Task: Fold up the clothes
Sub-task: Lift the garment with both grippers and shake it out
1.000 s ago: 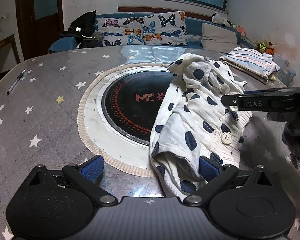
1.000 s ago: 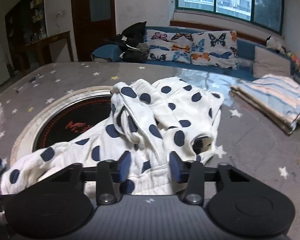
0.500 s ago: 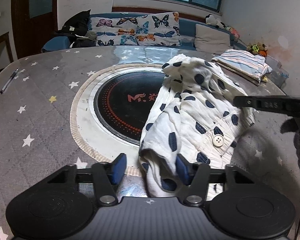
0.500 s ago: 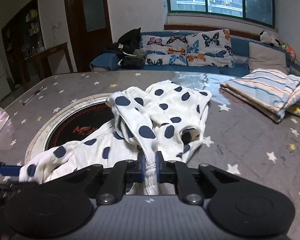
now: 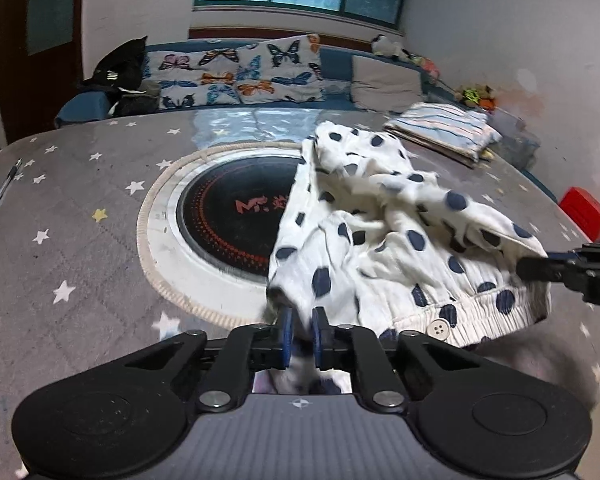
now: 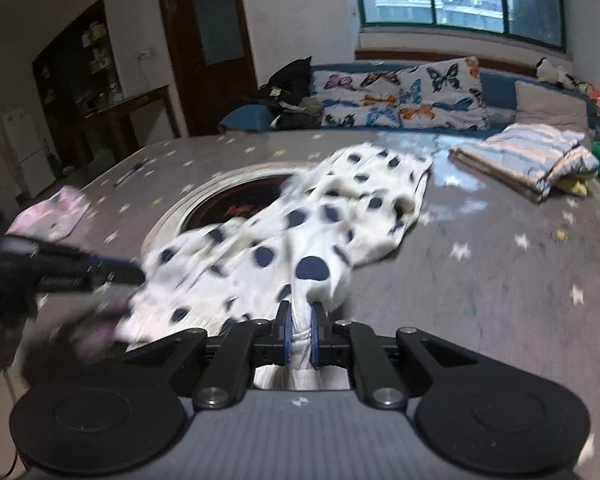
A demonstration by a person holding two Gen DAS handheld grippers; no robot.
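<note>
Presently, the left hand-held gripper (image 5: 300,330) is clamped on a gathered edge of the polka-dot garment (image 5: 380,232), the blue pads (image 5: 286,334) pressed together on white cloth at the near rim of the counter (image 5: 80,240). The right hand-held gripper (image 6: 300,332) is likewise clamped on a bunched fold of the same garment (image 6: 300,240), its pads closed on the fabric. In the left wrist view the right tool enters from the right edge, gripping the garment's hem side near a white button (image 5: 439,327). The garment lies stretched between the two tools, crumpled, its far portion resting on the counter and partly covering the round black induction plate (image 5: 228,216). A pen (image 5: 5,184) lies at the counter's left edge. Farther back, a folded striped cloth (image 6: 528,160) sits on the right part of the counter. Beyond stands a sofa with butterfly cushions (image 6: 400,96).
</note>
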